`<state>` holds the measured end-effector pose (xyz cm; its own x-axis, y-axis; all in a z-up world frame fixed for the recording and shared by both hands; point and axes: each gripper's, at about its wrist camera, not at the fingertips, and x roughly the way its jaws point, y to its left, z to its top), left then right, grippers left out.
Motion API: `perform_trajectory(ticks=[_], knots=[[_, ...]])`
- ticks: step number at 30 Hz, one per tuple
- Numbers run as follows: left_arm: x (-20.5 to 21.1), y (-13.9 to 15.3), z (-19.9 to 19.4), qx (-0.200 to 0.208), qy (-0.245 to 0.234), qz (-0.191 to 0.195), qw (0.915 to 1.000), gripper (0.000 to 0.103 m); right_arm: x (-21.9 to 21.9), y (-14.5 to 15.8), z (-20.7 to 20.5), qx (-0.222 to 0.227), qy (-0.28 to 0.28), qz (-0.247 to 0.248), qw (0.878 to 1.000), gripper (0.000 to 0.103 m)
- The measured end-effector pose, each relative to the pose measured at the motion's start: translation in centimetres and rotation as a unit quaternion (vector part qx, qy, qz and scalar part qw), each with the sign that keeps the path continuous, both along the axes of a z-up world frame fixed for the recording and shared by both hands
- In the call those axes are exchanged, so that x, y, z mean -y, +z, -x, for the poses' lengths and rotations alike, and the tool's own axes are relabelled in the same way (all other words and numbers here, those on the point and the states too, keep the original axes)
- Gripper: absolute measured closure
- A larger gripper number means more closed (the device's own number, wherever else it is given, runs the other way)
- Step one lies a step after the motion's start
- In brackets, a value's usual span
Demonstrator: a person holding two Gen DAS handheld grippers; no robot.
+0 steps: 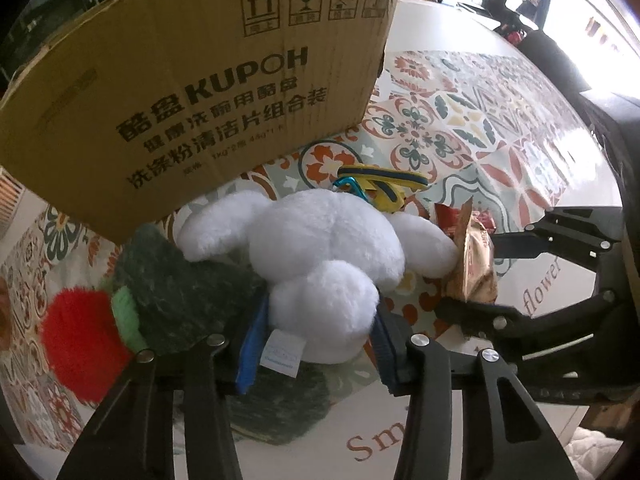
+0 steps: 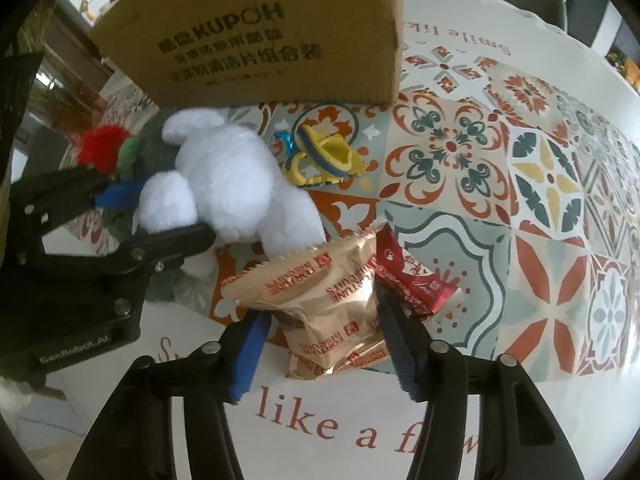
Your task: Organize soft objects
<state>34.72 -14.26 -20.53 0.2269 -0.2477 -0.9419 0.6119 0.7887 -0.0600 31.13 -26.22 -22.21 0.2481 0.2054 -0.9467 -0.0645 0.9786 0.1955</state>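
Blue-padded fingers (image 1: pixel 252 344) of the left hand-held gripper (image 1: pixel 316 340) press both sides of the white plush toy (image 1: pixel 320 240), which lies on the patterned tabletop (image 1: pixel 460 128) against a dark green and red plush (image 1: pixel 176 288). Right hand-held gripper (image 2: pixel 320 332) stands spread around the gold biscuit packets (image 2: pixel 320 292), its pads not clearly pressing them, with a red packet (image 2: pixel 412 280) just beside. Farther back lie a yellow and blue toy (image 2: pixel 324 156) and the cardboard box (image 2: pixel 256 28).
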Motion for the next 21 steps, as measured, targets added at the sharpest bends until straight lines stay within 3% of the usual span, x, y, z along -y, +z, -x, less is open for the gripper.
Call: perform_trajectory(ticks=[2,21], knots=[[-0.1,0.3,0.4,0.005,0.006,0.004,1.0000,0.057,0.5,0.3,0.4,0.011,-0.008,-0.007,1.000,0.052],[-2.2,4.4,4.2,0.056,0.077,0.047,0.9943,0.059,0.7,5.0,4.3,0.071,-0.065,-0.016,0.995,0.054]])
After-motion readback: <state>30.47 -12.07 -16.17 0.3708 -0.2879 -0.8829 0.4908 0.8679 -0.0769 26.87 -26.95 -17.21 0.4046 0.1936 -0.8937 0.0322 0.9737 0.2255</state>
